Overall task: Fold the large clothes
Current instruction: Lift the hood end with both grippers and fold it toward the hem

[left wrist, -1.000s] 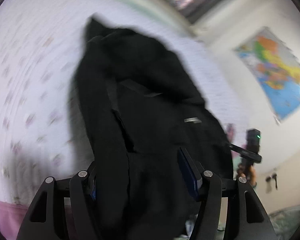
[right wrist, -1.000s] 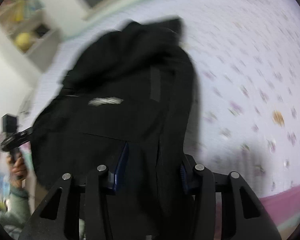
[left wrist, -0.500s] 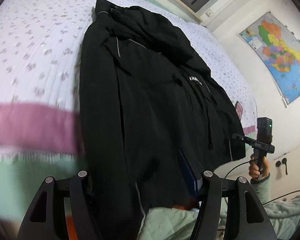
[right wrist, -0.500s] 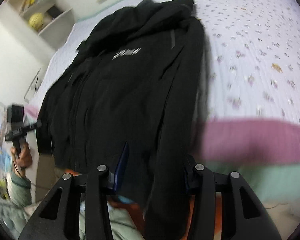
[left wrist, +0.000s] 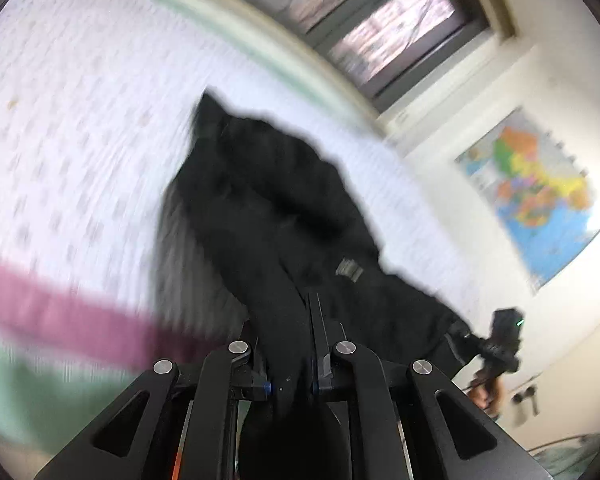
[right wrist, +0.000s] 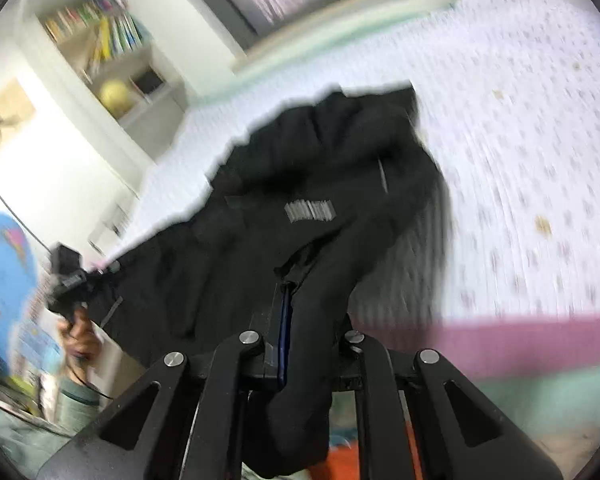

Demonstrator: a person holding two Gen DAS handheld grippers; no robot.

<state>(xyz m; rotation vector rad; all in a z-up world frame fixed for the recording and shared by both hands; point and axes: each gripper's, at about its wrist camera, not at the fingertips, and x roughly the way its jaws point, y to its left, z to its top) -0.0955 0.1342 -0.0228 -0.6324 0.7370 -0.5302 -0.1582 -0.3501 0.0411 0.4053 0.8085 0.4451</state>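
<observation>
Step in hand, by my reading: both tongs have taken hold of the near hem of a black hooded jacket [left wrist: 284, 216], ready to carry it up over the body for a lengthwise fold.

Left gripper [left wrist: 288, 344], bottom centre of the left wrist view: jaws drawn in narrow, black cloth pinched between them and hanging down below. Right gripper [right wrist: 306, 344], bottom centre of the right wrist view: same, jaws close together on a thick roll of the hem, with a tail of fabric drooping under the frame.

The jacket lies spread on a bed [right wrist: 532, 168] with a white floral quilt, hood toward the top of the frame near the window [left wrist: 380, 28], and a pale chest logo [right wrist: 310, 211] at mid-frame. Both views are blurred; seams and zip can't be made out.

Next move, as I judge it: lift both corners together at even height, and carry them toward the hood without letting the cloth slip or the far half drag. Heavy fabric; sagging between the two grips is likely.

Count: one jacket, two grippers, each seen in the other's view (right edge of the left view, left edge of the right view). One wall map [left wrist: 536, 196] at right. One bookshelf [right wrist: 112, 60] at upper left, holding one yellow ball [right wrist: 115, 94].
</observation>
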